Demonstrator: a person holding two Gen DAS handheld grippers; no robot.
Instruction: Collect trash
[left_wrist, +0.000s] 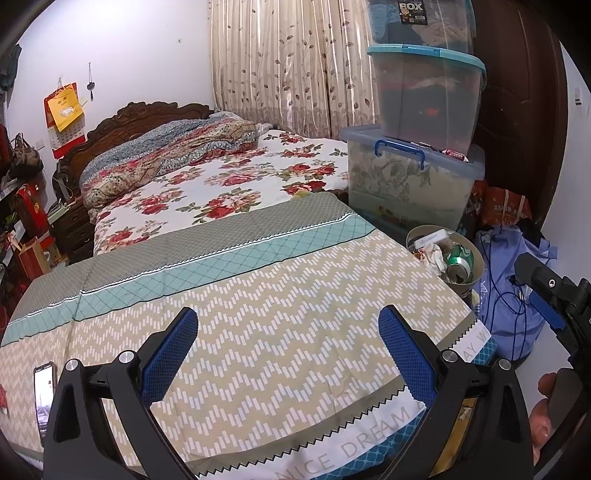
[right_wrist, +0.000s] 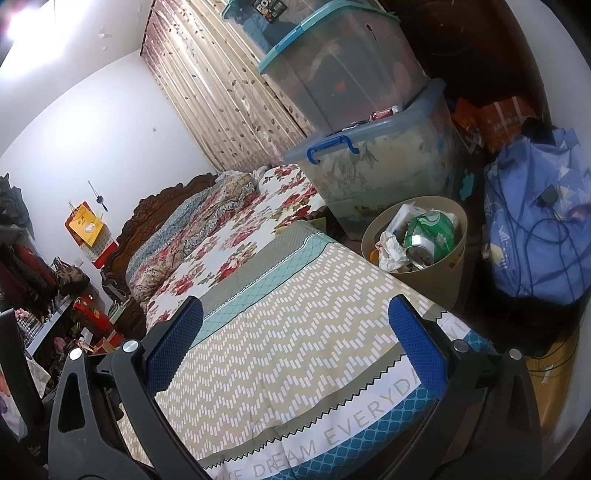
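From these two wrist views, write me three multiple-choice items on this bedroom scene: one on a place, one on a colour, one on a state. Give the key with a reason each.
1. Where does the trash bin stand?
A. On the floral bed
B. On the floor off the far right corner of the zigzag cloth, in front of the stacked storage boxes
C. On the top storage box

2. What colour is the can in the bin?
A. Green
B. Red
C. Yellow

3. How are the left gripper and the right gripper?
A. Both shut on trash
B. One open, one shut
C. Both open and empty

Key: B, the bin sits below the cloth's edge, by the boxes; A, the can's side is green with white marks; C, in each wrist view the blue pads stand wide apart with only cloth between.
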